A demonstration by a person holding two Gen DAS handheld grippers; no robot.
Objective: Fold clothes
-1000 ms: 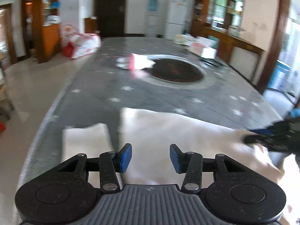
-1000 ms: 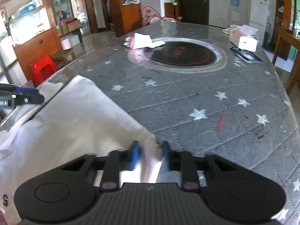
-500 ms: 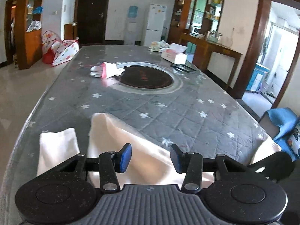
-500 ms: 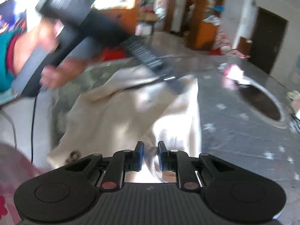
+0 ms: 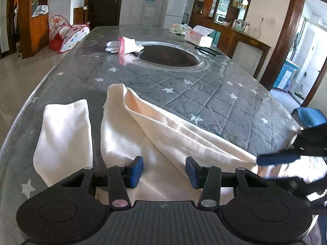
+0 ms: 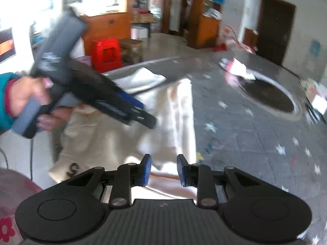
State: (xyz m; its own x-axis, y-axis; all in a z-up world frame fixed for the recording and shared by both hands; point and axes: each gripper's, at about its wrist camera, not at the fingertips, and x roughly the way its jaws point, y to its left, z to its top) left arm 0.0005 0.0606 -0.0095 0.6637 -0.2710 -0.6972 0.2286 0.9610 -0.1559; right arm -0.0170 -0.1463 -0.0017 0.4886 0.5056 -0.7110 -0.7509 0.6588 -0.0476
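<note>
A small folded white cloth [image 5: 63,134] lies at the bench's [image 5: 204,94] near left corner. Just beside it, the large cream fabric garment [image 5: 163,138] sprawls along the near edge, 1 fold raised. The left claw [image 5: 164,170] hovers over it, jaws wide apart and empty. The right claw [image 6: 163,169] is partly open above the garment's edge, gripping nothing.

Far down the grey star-quilted table [image 5: 214,94], white gloves [image 5: 122,47] lie beside the dark round inset [image 5: 167,55], with a tissue box [image 5: 199,37] near the right edge. A white fridge [image 5: 176,7] stands against the back wall, and what looks like a red stool [image 6: 106,54] sits on the floor.
</note>
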